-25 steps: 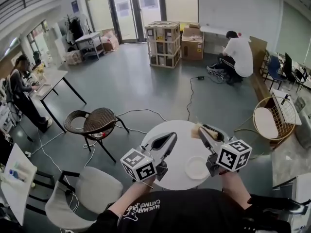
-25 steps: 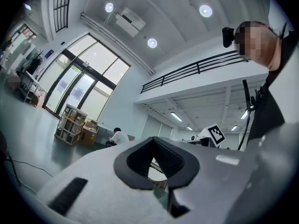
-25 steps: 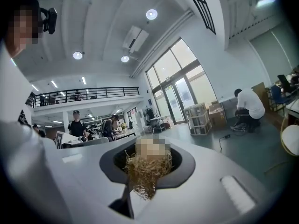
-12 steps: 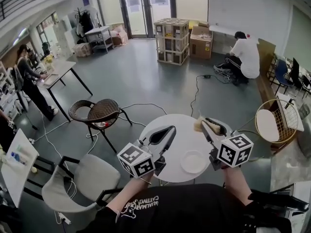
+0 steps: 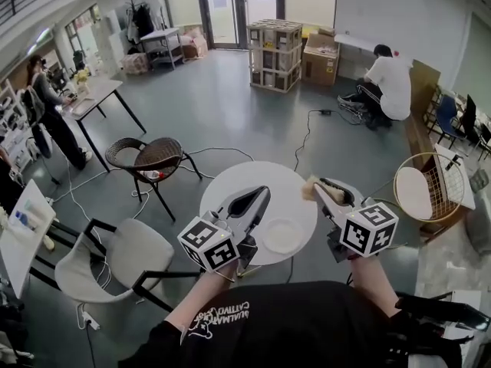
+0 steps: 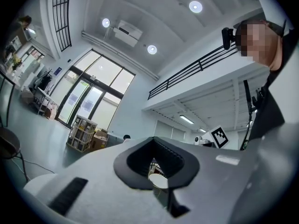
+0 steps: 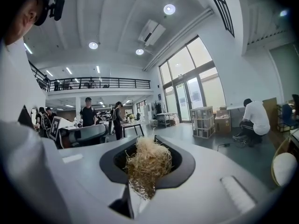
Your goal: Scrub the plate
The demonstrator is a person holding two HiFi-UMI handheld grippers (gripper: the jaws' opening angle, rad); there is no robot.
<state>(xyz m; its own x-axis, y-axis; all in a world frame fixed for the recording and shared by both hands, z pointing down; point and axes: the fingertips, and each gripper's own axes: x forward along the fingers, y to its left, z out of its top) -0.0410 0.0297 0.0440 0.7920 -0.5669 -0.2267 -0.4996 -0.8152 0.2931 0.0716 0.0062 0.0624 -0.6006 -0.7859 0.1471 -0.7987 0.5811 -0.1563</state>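
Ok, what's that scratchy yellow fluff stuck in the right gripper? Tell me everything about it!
It is a scrubber, a pale tan wad of thin, tangled fibres that look like dry straw or loofah, with loose strands poking out. The right gripper is shut on it, and most of the wad bulges out past the pads. It sits by the right edge of the round table, clear of the white plate. Only the gripper can be seen touching it.
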